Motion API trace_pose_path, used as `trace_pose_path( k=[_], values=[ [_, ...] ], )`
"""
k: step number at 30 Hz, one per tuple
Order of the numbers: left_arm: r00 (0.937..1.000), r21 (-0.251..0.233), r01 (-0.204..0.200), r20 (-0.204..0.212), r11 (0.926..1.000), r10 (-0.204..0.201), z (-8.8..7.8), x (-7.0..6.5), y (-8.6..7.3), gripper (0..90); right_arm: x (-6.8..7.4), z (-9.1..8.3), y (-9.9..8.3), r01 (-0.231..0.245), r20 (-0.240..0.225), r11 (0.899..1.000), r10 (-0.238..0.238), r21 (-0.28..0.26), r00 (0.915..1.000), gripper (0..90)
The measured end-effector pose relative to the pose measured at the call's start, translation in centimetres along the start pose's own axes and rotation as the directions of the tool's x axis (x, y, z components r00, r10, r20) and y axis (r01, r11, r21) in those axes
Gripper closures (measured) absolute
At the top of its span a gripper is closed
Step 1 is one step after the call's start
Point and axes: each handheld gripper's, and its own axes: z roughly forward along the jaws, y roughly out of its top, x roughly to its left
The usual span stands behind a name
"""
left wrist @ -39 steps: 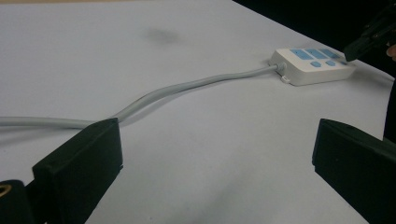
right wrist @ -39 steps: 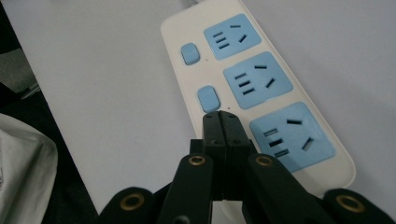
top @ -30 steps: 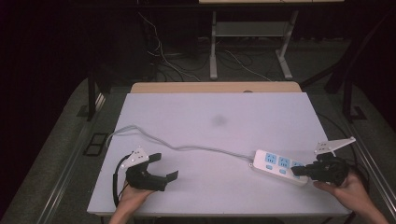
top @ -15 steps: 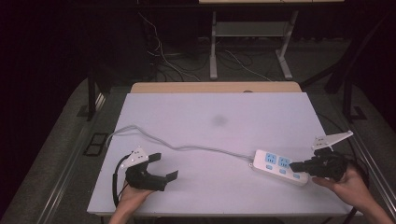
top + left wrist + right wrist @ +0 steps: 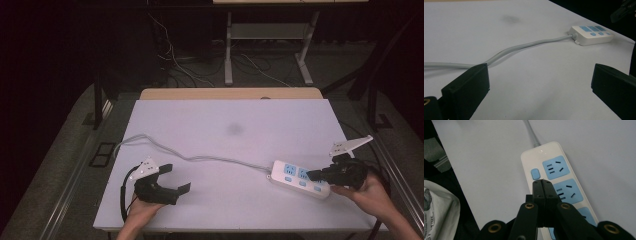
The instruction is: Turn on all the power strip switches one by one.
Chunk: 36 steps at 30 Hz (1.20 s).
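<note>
Fingers (image 5: 541,185) above power strip (image 5: 554,180)

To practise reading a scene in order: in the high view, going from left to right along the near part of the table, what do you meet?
Left gripper, jaws apart, on the table → grey cable → white power strip with blue sockets → right gripper, jaws shut, tips over the strip → the right hand holding it.
</note>
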Motion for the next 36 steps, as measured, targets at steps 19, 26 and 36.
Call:
trace_pose_path(
  k=[19,26,36],
  values=[
    [1.0000,0.001,-0.002,-0.001,1.0000,0.002,0.0,0.0,0.0,0.2,-0.8,1.5,0.6,-0.001,0.003,1.000,0.001,0.031,1.0000,90.0],
    [1.0000,0.002,-0.003,-0.001,1.0000,0.003,0.0,0.0,0.0,0.2,-1.0,2.3,0.4,-0.010,-0.006,0.999,0.010,0.043,0.9999,90.0],
    [1.0000,0.003,-0.002,0.000,1.0000,0.002,0.0,0.0,0.0,0.2,-1.0,2.9,0.1,-0.007,-0.009,0.998,0.007,0.061,0.9999,90.0]
  ],
)
